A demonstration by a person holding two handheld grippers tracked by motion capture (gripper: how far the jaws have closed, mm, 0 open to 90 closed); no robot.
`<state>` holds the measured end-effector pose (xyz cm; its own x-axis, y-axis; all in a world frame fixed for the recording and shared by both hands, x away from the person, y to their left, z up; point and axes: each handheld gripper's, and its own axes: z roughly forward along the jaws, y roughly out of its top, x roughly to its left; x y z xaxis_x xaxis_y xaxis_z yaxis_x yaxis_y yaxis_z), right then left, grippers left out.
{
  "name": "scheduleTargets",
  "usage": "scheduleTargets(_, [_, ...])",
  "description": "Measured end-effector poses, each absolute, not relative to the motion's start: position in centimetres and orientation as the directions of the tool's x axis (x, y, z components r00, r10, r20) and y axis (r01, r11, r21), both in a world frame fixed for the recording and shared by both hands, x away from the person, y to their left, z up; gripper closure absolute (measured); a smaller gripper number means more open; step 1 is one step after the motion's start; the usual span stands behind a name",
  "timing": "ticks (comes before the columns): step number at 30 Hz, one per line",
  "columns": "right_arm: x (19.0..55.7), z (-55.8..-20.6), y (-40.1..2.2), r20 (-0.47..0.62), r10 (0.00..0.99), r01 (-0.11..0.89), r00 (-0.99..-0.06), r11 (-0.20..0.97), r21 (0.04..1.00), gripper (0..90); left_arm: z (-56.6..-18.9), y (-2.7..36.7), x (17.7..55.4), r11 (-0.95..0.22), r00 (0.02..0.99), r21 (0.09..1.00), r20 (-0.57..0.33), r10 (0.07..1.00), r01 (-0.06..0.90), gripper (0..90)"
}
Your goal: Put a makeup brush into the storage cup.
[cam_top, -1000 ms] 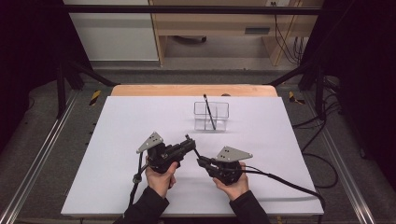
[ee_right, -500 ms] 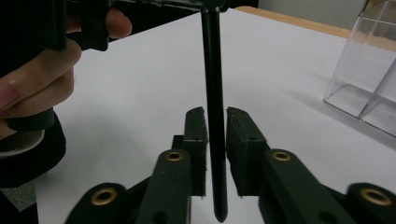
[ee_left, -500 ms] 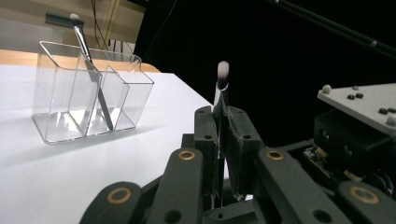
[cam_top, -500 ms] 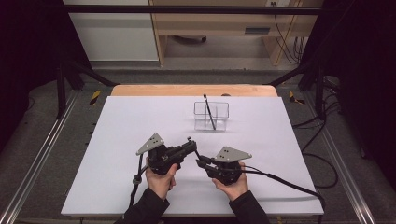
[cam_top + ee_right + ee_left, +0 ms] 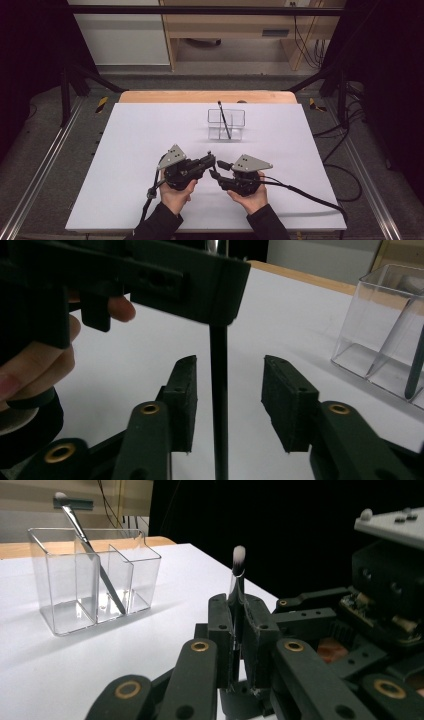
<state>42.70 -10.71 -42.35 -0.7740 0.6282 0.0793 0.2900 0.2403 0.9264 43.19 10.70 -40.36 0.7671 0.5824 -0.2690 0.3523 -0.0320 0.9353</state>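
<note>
Left gripper clamps the small brush upright near the clear holder, right gripper jaws just opened off its handle, so a weak single grip could let it tilt or drop.

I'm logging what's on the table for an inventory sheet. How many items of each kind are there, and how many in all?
Makeup brushes: 2, one clamped upright in the left tool, brush, and one leaning in the organiser, brush.
Clear plastic organisers: 1, organiser.
Hand-held tools: 2, the left one and the right tool, whose jaws have just been opening around the brush handle.
Total: 5
</note>
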Motion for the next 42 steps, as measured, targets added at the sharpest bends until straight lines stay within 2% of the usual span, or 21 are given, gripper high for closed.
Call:
scheduleTargets(9, [42.6,-42.3,-10.7,0.102,0.606,0.299,-0.789,0.234,0.925,82.8,-40.3,10.5,43.1,-0.053,0.77,0.937,-0.252,0.586,0.346,83.5])
scheduleTargets(16, [42.7,-42.2,-10.7,0.118,0.594,0.305,-0.796,0.225,0.925,84.3,-40.1,10.7,43.2,-0.057,0.775,0.937,-0.249,0.581,0.344,82.6])
scheduleTargets(23, [42.9,-42.1,-10.8,0.121,0.616,0.313,-0.779,0.215,0.925,84.3,-39.3,12.1,43.2,-0.052,0.771,0.946,-0.228,0.594,0.32,65.7])
scheduleTargets(31, [43.3,-41.9,-11.0,0.121,0.636,0.322,-0.762,0.209,0.923,84.3,-38.9,14.2,43.1,-0.111,0.765,0.943,-0.182,0.617,0.314,52.2])
scheduleTargets(42, [44.1,-40.8,-11.8,0.126,0.673,0.312,-0.729,0.163,0.936,84.3,-39.4,16.8,43.1,-0.128,0.738,0.942,-0.153,0.657,0.309,35.0])
